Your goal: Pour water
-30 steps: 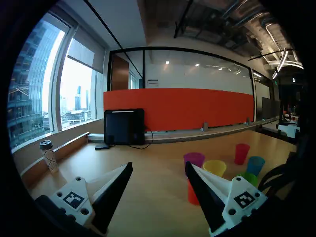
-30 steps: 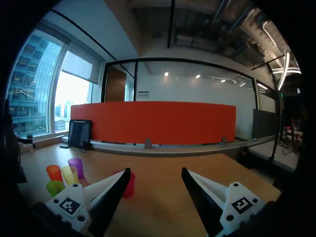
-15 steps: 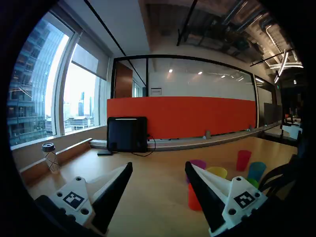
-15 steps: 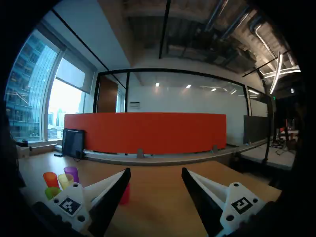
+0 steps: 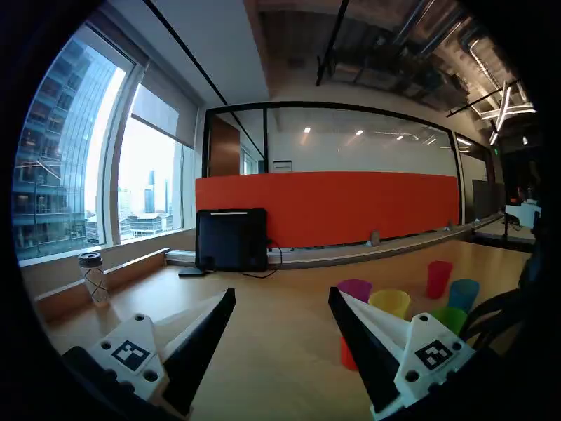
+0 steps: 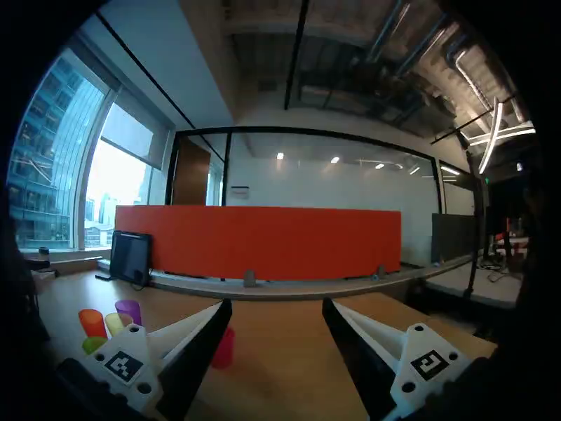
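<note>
Both grippers hover open over a wooden table (image 5: 280, 351) with nothing between their fingers. Ahead and to the right of my left gripper (image 5: 280, 295) stands a cluster of plastic cups: purple (image 5: 355, 288), yellow (image 5: 390, 302), red (image 5: 440, 278), blue (image 5: 463, 294), green (image 5: 449, 319), and orange (image 5: 346, 354) partly behind the right finger. A clear bottle with a dark lid (image 5: 93, 277) stands on the window ledge at far left. From my right gripper (image 6: 275, 305), orange (image 6: 92, 323), yellow (image 6: 115, 323), purple (image 6: 128, 311) and green (image 6: 92, 344) cups sit low left, and the red cup (image 6: 224, 347) peeks beside the left finger.
A black monitor (image 5: 232, 240) with cables stands at the back of the table before an orange partition (image 5: 329, 207). Large windows (image 5: 63, 168) run along the left. Dark cables (image 5: 491, 312) lie at the right edge, near the cups.
Both views have tilted upward, so the table and cups sit lower in the frame and more ceiling shows. Both grippers stay open; no object has moved.
</note>
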Demonstrator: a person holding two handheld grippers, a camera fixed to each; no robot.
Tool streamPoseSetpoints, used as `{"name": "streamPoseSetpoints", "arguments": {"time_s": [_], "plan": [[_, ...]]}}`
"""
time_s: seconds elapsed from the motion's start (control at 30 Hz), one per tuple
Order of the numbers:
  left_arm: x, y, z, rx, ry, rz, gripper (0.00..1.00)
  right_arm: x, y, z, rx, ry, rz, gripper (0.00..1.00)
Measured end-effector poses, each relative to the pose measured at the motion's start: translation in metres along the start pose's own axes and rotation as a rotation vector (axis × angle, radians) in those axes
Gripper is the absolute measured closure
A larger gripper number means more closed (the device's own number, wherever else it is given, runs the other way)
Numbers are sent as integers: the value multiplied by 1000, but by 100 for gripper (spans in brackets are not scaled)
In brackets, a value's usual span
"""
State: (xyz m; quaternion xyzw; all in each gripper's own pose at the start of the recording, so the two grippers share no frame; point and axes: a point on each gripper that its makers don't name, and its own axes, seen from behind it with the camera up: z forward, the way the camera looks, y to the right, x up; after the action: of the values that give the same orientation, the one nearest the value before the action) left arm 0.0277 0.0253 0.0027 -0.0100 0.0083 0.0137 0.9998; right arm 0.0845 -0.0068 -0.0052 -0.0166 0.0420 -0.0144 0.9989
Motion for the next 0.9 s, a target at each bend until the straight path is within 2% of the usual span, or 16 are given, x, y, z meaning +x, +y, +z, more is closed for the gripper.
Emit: {"name": "streamPoseSetpoints", "arguments": {"time_s": [0.2, 0.5, 0.9], "plan": [[-12, -5, -1, 0, -5, 2, 1, -2, -1, -2, -1, -4, -7, 0], [-26, -12, -1, -6, -13, -29, 1, -7, -11, -2, 11, -19, -2, 0], [-27, -17, -3, -2, -16, -30, 1, -6, -18, 0, 18, -20, -16, 0]]}}
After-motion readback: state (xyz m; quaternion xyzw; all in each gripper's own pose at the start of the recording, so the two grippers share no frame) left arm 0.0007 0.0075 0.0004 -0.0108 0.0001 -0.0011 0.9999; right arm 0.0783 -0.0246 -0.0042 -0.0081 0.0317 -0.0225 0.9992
